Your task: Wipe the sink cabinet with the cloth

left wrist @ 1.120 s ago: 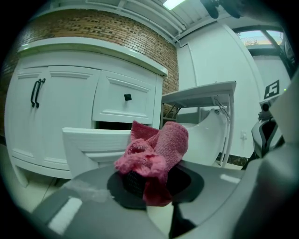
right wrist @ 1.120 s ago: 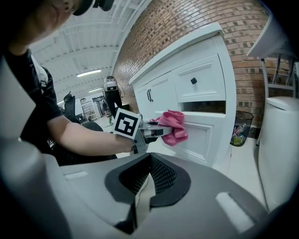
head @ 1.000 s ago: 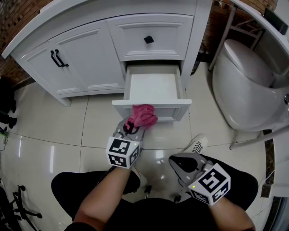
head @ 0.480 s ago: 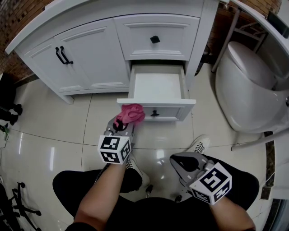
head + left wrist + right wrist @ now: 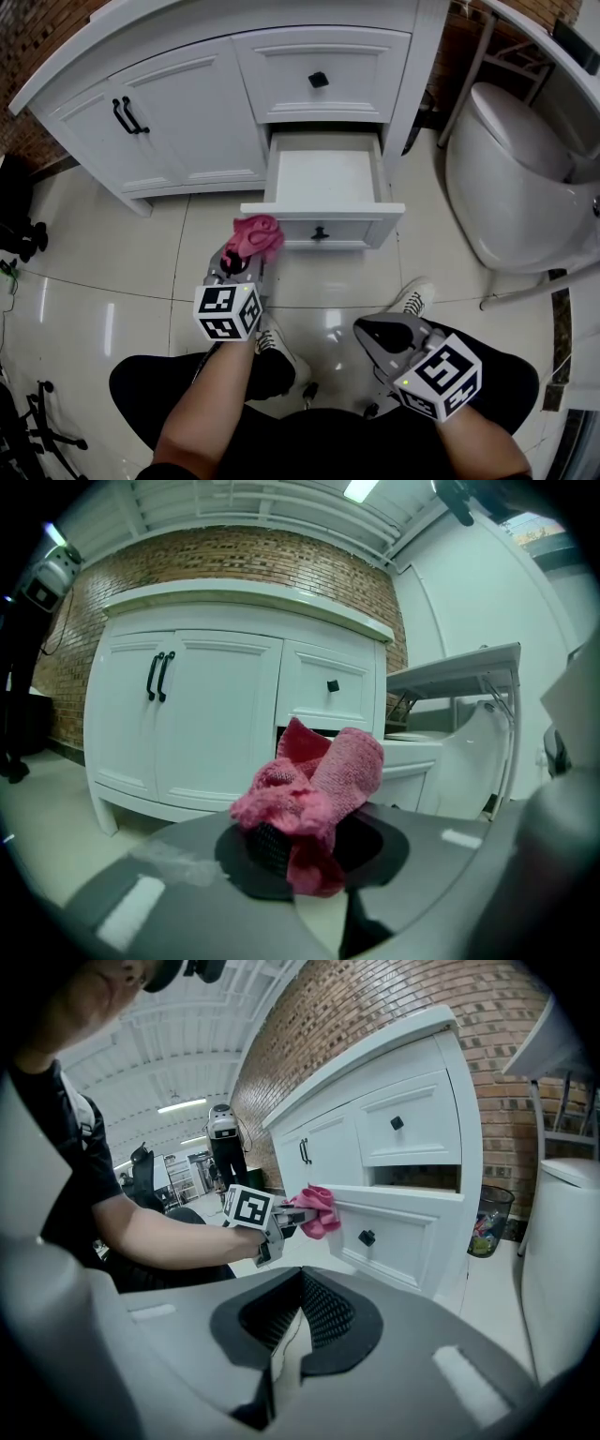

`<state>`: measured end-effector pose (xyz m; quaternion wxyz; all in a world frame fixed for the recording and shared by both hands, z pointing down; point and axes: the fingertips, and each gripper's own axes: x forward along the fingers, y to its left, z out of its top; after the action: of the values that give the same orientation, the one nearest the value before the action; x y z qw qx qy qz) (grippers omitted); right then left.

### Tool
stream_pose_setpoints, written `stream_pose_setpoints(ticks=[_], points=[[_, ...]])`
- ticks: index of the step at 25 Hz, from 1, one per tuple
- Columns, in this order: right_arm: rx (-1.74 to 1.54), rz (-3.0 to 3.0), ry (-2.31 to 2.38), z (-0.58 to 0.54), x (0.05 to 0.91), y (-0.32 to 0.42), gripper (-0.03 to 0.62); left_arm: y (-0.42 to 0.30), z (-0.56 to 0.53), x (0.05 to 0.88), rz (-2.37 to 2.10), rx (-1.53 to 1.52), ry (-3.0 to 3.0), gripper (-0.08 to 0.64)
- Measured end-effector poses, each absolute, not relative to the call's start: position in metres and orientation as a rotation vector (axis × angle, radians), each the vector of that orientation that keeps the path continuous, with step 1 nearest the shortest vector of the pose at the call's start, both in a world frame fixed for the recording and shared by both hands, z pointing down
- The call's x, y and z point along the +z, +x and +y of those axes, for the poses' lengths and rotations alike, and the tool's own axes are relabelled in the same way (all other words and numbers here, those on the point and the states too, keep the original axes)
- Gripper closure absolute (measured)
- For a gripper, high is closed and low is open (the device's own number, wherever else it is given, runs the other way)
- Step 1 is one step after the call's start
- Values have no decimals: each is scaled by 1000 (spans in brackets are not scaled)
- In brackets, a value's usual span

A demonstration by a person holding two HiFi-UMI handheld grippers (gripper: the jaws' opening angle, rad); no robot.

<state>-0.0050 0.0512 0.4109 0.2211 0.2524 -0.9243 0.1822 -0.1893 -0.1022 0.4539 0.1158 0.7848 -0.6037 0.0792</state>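
Clamping a pink cloth [image 5: 253, 233], the left gripper [image 5: 241, 255] hovers by the drawer [image 5: 361, 228].

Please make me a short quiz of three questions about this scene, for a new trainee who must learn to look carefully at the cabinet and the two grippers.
1. Multiple choice: what does the left gripper hold?
A. a pink cloth
B. a yellow sponge
C. nothing

2. True or false: both drawers of the sink cabinet are shut.

3. Fill the gap: the right gripper, held back near the person's lap, is ____ and empty.

Key
1. A
2. False: the lower drawer stands pulled out, and only the upper drawer is shut.
3. shut
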Motion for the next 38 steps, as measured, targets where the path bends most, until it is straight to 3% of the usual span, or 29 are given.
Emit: stream_pose_setpoints(ticks=[7,23,29,38], points=[[508,-2560,698,51,411,-5,584,-155,-91,453,-1698,241,2386,469],[569,-2568,755,47,414,17,584,53,-88,541,-1119,387,2555,469],[582,-2577,761,47,414,24,584,75,-91,553,-1082,399,2556,469],[576,-2588,758,46,411,21,584,37,-99,558,-1188,371,2471,469]])
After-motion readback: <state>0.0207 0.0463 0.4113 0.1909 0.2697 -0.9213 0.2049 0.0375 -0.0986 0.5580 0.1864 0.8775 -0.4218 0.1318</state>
